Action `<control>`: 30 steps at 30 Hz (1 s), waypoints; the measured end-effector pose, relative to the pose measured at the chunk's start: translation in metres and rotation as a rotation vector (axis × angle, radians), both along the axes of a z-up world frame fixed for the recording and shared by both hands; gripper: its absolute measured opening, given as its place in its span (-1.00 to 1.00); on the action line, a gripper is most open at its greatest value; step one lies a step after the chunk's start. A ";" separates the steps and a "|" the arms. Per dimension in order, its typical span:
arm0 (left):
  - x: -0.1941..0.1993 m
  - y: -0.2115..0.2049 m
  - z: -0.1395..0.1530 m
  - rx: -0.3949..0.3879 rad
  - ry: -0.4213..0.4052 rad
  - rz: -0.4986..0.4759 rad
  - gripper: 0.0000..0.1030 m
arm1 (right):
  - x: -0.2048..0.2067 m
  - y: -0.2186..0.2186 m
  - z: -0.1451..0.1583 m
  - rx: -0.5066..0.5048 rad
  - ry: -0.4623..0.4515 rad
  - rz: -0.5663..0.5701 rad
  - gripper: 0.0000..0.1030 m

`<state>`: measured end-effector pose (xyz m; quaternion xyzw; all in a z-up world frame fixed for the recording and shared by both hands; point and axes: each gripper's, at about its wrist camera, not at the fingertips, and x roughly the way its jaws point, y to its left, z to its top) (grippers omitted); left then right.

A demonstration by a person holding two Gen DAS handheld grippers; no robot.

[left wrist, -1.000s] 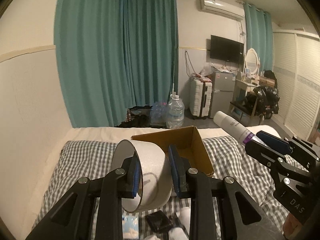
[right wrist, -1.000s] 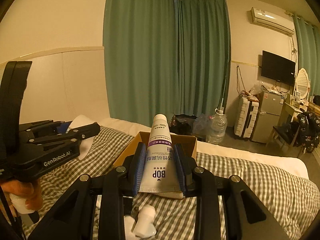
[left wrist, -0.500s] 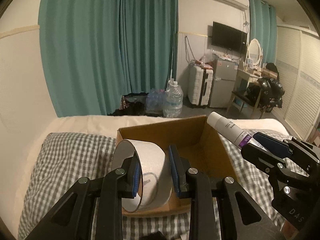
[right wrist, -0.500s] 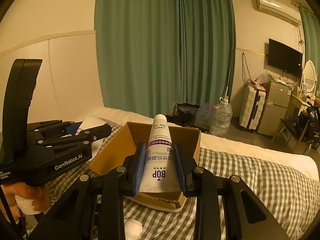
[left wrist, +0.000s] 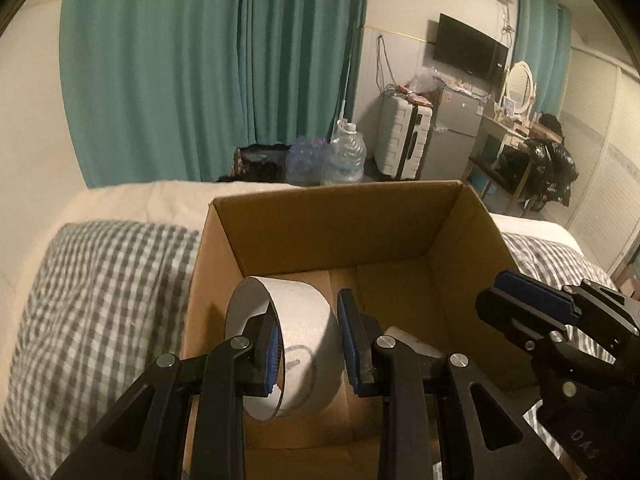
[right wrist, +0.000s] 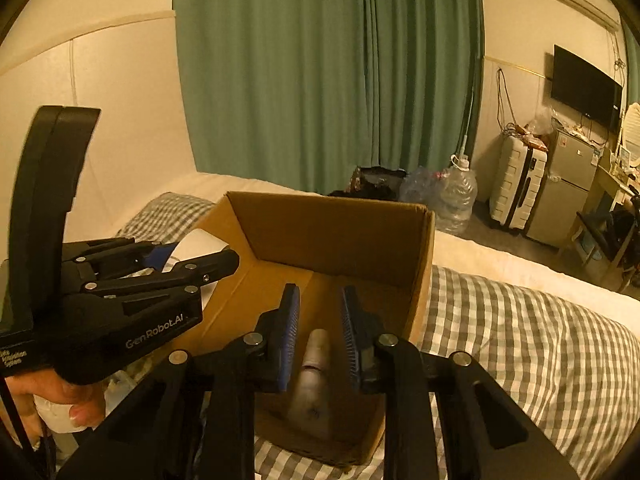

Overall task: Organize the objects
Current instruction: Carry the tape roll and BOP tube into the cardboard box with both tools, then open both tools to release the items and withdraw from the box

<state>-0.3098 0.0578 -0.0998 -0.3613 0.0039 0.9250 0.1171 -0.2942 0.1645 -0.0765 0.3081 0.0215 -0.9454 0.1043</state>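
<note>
Keeping over the open cardboard box (left wrist: 328, 232), bring your left gripper (left wrist: 306, 320) low before letting go, so the white tape roll (left wrist: 296, 300) clenched across its width settles flat, not rolling. Your right gripper (right wrist: 318, 308) has just closed, empty; the pale tube (right wrist: 314, 376) shows blurred below, inside the box.

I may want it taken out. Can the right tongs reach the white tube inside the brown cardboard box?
Probably yes: the white tube sits uncovered below the right tongs, and the brown cardboard box is open-topped.
</note>
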 end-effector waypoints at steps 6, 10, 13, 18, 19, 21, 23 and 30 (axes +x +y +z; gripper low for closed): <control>0.005 -0.004 0.004 0.009 -0.009 0.015 -0.16 | 0.005 0.004 0.008 0.005 0.019 -0.008 -0.59; 0.012 -0.011 0.013 0.017 -0.004 0.045 0.29 | 0.014 0.007 0.019 0.004 0.028 -0.021 -0.59; 0.019 -0.015 0.025 0.011 0.008 0.060 0.67 | 0.025 0.011 0.031 0.000 0.043 -0.033 -0.59; 0.032 -0.017 0.046 -0.029 0.040 0.077 0.82 | 0.044 0.014 0.049 -0.006 0.061 -0.045 -0.59; 0.034 -0.018 0.049 -0.032 0.038 0.080 0.86 | 0.048 0.015 0.053 -0.007 0.064 -0.048 -0.59; 0.037 -0.020 0.055 -0.032 0.039 0.089 0.87 | 0.054 0.016 0.060 -0.009 0.071 -0.051 -0.59; 0.043 -0.022 0.063 -0.023 0.046 0.094 0.87 | 0.062 0.018 0.068 -0.011 0.082 -0.057 -0.59; 0.076 -0.036 0.102 0.002 0.113 0.102 0.90 | 0.088 0.018 0.095 -0.017 0.119 -0.075 -0.59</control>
